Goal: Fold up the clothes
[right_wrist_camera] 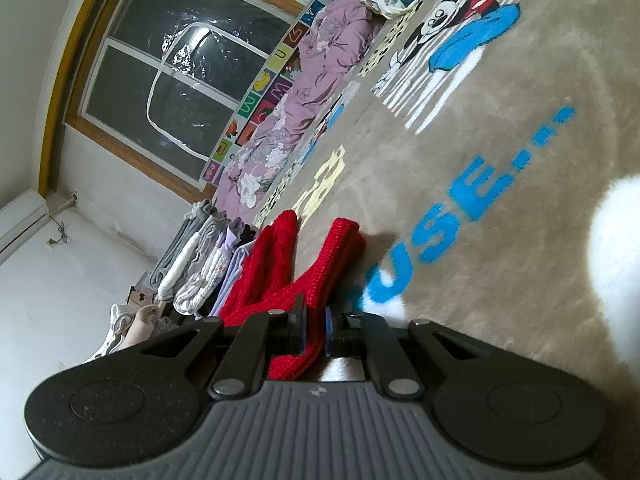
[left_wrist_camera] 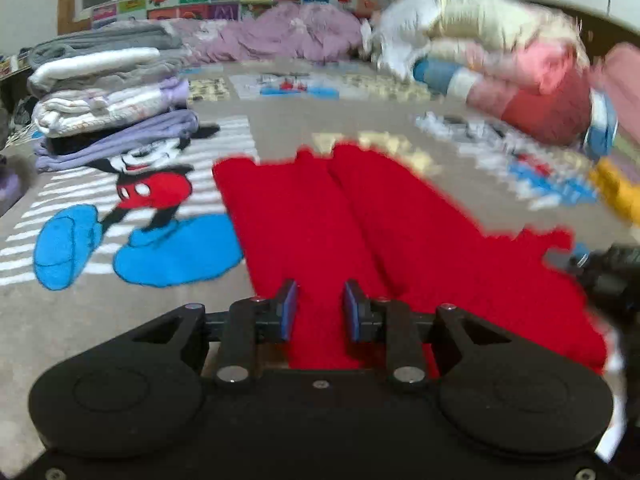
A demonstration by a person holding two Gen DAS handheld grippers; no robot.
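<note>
Between right tongs [right_wrist_camera: 316, 330], red knit garment [right_wrist_camera: 316, 276].

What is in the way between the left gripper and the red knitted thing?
Nothing visible. The left gripper hovers right over the red knitted garment, pads apart, with only bare red fabric below it.
</note>
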